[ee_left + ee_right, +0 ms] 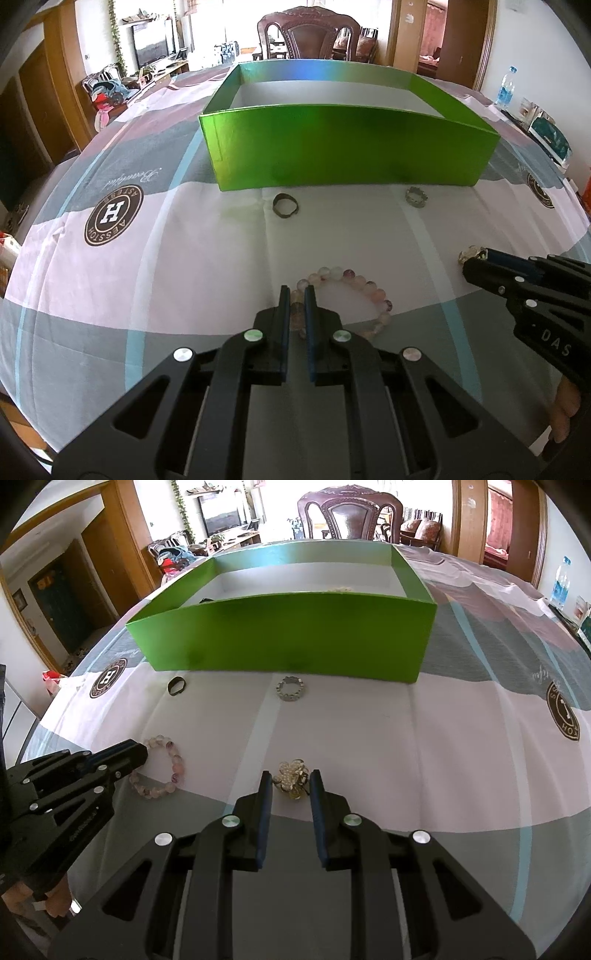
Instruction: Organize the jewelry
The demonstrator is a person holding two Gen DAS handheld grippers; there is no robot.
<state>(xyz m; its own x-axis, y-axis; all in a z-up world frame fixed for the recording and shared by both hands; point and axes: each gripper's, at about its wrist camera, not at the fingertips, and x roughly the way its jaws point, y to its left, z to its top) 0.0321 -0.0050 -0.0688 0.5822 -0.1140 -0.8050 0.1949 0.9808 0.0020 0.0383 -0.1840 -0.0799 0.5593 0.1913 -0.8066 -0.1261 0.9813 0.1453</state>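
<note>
A pastel bead bracelet (354, 280) lies on the patterned tablecloth, and my left gripper (296, 291) is shut on its near-left beads. In the right wrist view the same bracelet (177, 764) curls out from the left gripper (142, 751). My right gripper (290, 775) is shut on a pearl flower brooch (291, 782), which rests on the cloth. From the left wrist view the brooch (467, 254) pokes out of the right gripper (474, 260). A dark ring (176, 685) and a silver crown-like ring (290, 688) lie just before the green box (288, 635).
The open green box (347, 147) stands behind the rings; two small items barely show over its front wall. A wooden chair (308, 33) stands behind the table, and a water bottle (561, 581) at the far right. A hand (55, 897) holds the left gripper.
</note>
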